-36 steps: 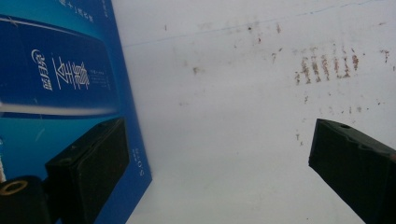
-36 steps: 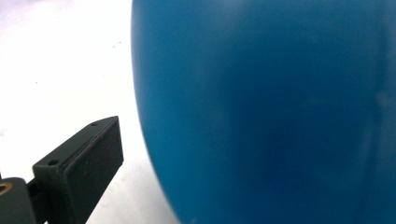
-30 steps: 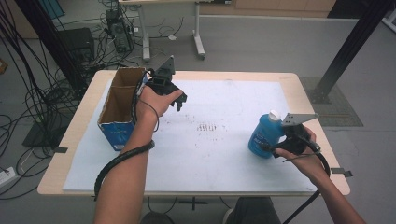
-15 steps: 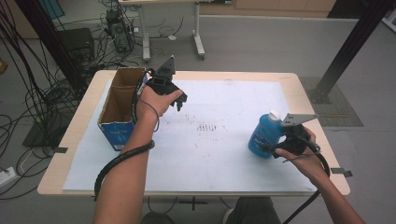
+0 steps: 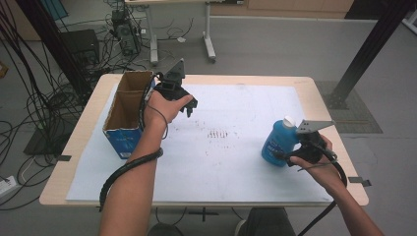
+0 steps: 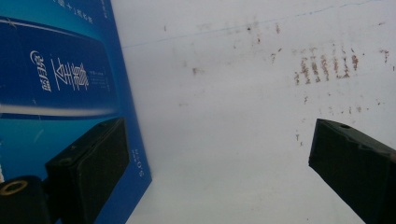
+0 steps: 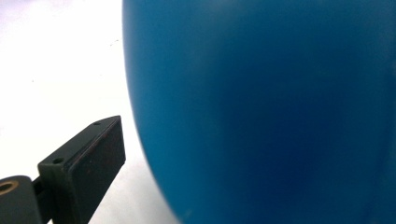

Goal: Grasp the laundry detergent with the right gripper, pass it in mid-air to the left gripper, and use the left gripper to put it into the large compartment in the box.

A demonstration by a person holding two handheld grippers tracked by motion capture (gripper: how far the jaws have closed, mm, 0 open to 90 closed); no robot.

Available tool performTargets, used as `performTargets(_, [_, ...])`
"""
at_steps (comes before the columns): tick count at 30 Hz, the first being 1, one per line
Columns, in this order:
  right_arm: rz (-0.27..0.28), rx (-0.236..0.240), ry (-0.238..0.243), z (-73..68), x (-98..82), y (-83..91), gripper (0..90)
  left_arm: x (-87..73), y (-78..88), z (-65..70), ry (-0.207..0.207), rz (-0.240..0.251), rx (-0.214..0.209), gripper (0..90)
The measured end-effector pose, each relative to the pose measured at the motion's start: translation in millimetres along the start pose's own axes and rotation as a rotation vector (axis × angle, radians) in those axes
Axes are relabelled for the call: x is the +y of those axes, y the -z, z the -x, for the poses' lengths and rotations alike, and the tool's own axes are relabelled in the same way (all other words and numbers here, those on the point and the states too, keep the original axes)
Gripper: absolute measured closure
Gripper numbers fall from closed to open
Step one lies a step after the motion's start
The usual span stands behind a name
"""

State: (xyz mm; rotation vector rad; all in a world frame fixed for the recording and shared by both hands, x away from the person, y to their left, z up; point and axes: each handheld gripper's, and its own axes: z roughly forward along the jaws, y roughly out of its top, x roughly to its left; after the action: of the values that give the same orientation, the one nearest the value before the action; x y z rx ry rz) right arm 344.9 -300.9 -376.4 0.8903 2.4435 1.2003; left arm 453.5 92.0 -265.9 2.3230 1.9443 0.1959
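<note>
An open cardboard box [image 5: 123,141] with blue printed sides stands at the table's left. My left gripper [image 5: 189,105] is held just right of it, jaws open wide over the white sheet with nothing between them. In the left gripper view the box side [image 6: 56,79] is right beside the left finger [image 6: 93,163]. A blue bottle [image 5: 275,143] with a white cap stands upright at the right. My right gripper [image 5: 287,153] is against its near side. In the right gripper view the bottle [image 7: 261,107] looms close, one finger [image 7: 88,163] stands slightly clear of it, and the other is hidden.
A white sheet [image 5: 231,167] covers the wooden table [image 5: 74,162], with brownish specks [image 5: 219,133] at its middle. Cables and a black post [image 5: 54,54] lie on the floor at the left. Another table's legs [image 5: 209,34] stand behind.
</note>
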Motion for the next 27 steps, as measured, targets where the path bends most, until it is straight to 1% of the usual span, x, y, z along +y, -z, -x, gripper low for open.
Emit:
performTargets(7, [-0.001,-0.008,0.000,-1.5,-0.4,-1.3,6.4,-0.7,-1.0,0.9,-0.001,-0.001,-0.002,5.7])
performTargets(8, [-0.001,-0.010,0.004,-1.7,-0.7,-1.2,8.4,-0.8,-1.4,1.4,0.001,-0.002,-0.002,5.7])
performTargets(15, [0.005,-0.020,0.006,-1.0,-2.0,-2.4,13.9,-0.4,-2.7,1.4,-0.005,-0.003,-0.007,5.7])
performTargets(18, [0.009,-0.021,0.013,-0.9,-3.8,-4.4,19.5,0.0,-2.3,1.9,-0.006,-0.002,-0.005,5.7])
performTargets(20, [0.010,-0.023,0.015,-0.9,-4.1,-4.8,20.6,0.1,-2.2,2.0,-0.006,-0.002,-0.005,5.7])
performTargets(21, [0.010,-0.026,0.018,-0.9,-4.8,-5.6,23.6,0.1,-2.2,2.5,-0.005,-0.002,-0.004,5.7])
performTargets(27, [0.014,-0.037,0.015,-0.3,-6.5,-7.4,28.0,1.2,-0.9,3.2,-0.007,-0.001,-0.003,5.7])
